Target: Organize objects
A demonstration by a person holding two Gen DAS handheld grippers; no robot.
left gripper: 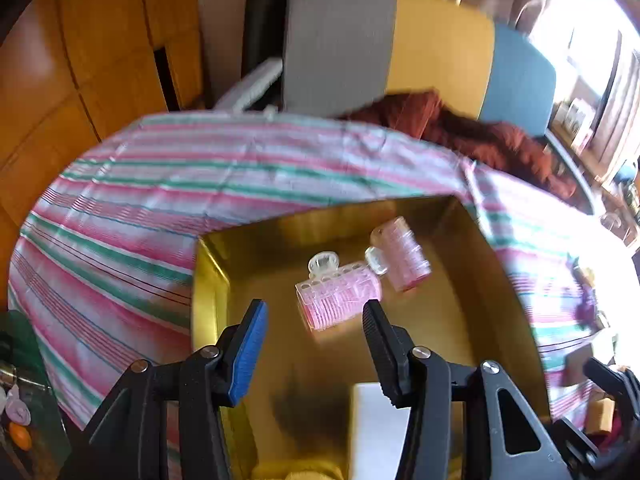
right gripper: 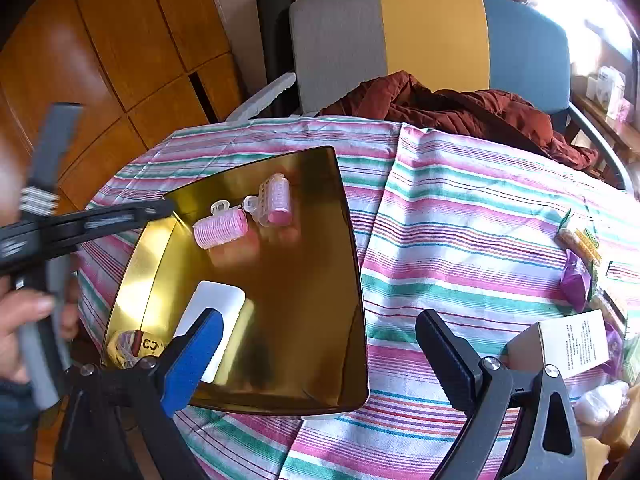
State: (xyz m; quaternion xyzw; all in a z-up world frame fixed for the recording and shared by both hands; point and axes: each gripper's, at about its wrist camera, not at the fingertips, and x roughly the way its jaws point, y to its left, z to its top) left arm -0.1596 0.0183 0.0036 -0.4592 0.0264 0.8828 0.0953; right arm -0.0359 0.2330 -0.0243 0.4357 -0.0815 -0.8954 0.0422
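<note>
A gold tray sits on the striped tablecloth. Two pink hair rollers lie in it, each with a clear clip: one just beyond my left fingertips, the other farther back. A white flat object and a yellow item rest at the tray's near end. My left gripper hovers open over the tray with nothing between its fingers. My right gripper is open and empty above the tray's near right edge.
A chair with a red-brown garment stands behind the table. Snack packets, a purple packet and a white box lie at the right. A hand holds the left gripper's handle at the left.
</note>
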